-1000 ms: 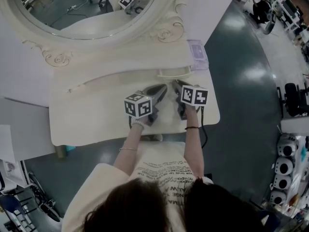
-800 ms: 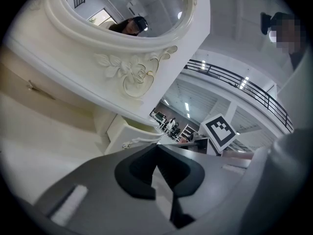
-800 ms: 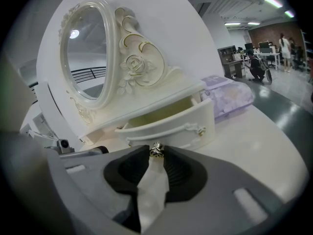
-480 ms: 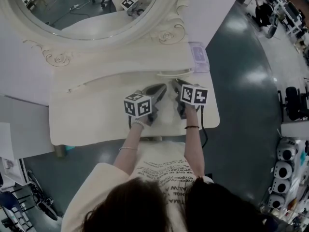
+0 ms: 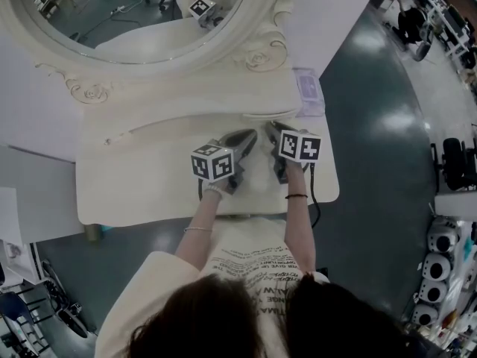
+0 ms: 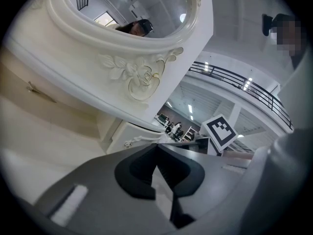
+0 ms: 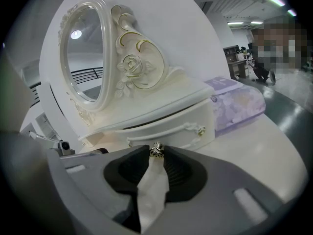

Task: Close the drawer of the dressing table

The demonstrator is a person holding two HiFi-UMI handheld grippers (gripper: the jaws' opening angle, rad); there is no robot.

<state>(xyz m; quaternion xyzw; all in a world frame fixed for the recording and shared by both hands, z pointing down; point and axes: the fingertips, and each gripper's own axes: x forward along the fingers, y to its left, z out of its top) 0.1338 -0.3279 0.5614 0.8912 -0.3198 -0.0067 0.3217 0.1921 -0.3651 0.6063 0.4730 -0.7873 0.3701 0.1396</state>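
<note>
The cream dressing table carries a small drawer under the mirror, at the back right. Seen from the right gripper view, the drawer stands slightly open, with a dark gap above its front and a curved handle across it. My right gripper is shut on a small metal ring just before the drawer. In the head view it hovers close to the drawer front. My left gripper sits beside it, and its jaws meet at the tips with nothing between them.
A large oval mirror in a carved frame rises behind the drawer. A lilac tissue box lies to the drawer's right, near the table's edge. The person sits at the table's front edge, arms over the top.
</note>
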